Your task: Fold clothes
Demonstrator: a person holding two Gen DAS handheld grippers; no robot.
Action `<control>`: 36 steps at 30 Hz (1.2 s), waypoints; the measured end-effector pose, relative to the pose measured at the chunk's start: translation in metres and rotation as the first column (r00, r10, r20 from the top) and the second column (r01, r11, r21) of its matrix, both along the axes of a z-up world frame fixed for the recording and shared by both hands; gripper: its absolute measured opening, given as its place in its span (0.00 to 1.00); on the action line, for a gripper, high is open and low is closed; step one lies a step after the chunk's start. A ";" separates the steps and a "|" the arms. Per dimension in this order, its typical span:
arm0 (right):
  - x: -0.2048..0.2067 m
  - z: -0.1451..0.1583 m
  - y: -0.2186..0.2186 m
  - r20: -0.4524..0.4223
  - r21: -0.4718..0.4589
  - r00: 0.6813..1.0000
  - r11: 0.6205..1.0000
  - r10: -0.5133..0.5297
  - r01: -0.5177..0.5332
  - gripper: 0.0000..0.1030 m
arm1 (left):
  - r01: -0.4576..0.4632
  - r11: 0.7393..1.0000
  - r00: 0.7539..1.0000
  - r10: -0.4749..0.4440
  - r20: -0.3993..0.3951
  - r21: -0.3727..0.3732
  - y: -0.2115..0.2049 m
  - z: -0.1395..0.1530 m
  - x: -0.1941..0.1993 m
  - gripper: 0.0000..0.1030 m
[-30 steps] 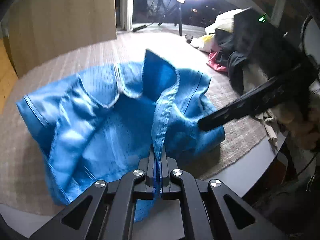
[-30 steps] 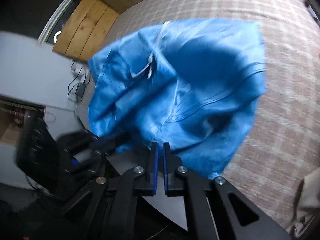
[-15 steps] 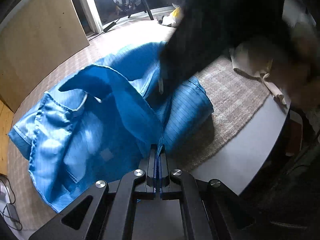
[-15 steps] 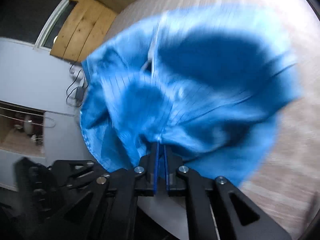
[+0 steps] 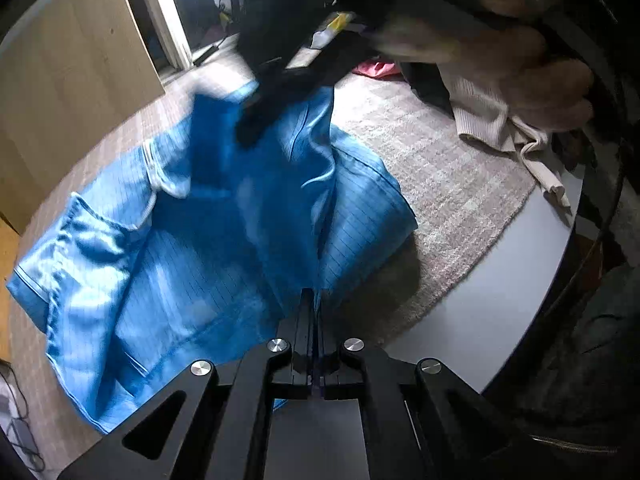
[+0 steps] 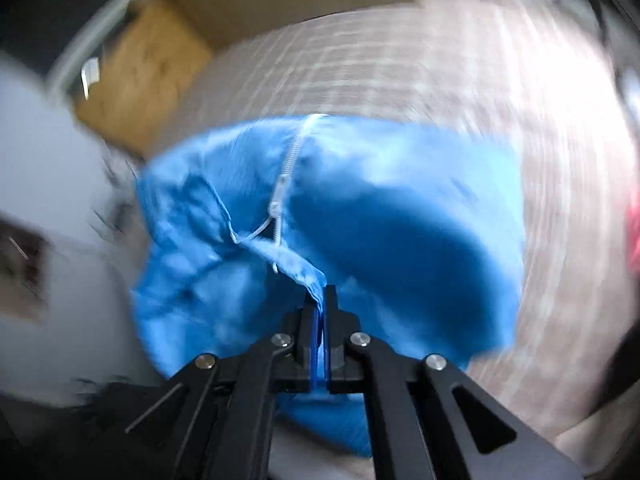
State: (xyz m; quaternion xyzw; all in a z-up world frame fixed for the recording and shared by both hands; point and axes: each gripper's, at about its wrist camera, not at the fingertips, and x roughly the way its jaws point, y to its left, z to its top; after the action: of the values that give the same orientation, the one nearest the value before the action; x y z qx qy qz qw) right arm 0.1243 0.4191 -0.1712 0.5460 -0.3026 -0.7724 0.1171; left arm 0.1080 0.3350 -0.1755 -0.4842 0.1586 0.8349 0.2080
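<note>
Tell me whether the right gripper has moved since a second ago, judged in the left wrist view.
Yes. The right gripper has swung from the garment's right side, near the clothes pile, up and across to the far edge of the blue garment, toward the wooden panel.

bright blue thin-striped fabric garment (image 5: 224,240) with white zipper (image 6: 286,184) | beige-grey checked woven cloth cover (image 5: 432,184) on grey round table (image 5: 500,280) | cream ribbed knit garment (image 5: 484,120) | pink crumpled cloth (image 5: 376,67) | black plastic grippers (image 5: 312,300)
</note>
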 end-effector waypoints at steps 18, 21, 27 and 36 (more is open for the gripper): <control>0.013 -0.039 0.024 0.007 -0.303 1.000 0.953 -0.011 0.013 0.02 | -0.138 0.954 0.989 0.120 0.084 0.266 -0.025 0.029 -0.061 0.05; 0.008 -0.025 0.024 0.009 -0.155 0.998 0.986 0.063 -0.061 0.05 | -0.118 0.972 0.987 0.091 0.135 0.202 -0.009 -0.004 -0.061 0.05; -0.016 0.044 -0.020 -0.078 0.303 0.940 0.906 0.332 -0.295 0.39 | -0.144 0.965 0.987 0.122 0.108 0.219 -0.010 -0.008 -0.053 0.05; -0.062 0.006 -0.067 0.097 0.218 0.856 0.829 0.507 -0.515 0.02 | -0.139 0.972 0.989 0.128 0.070 0.191 -0.004 -0.014 -0.051 0.05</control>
State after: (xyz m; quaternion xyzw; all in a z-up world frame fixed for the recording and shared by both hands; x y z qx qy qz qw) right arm 0.0626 0.3524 -0.1654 0.6305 -0.0535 -0.7335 0.2482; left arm 0.0571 0.3314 -0.1897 -0.4948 0.0370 0.8443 0.2024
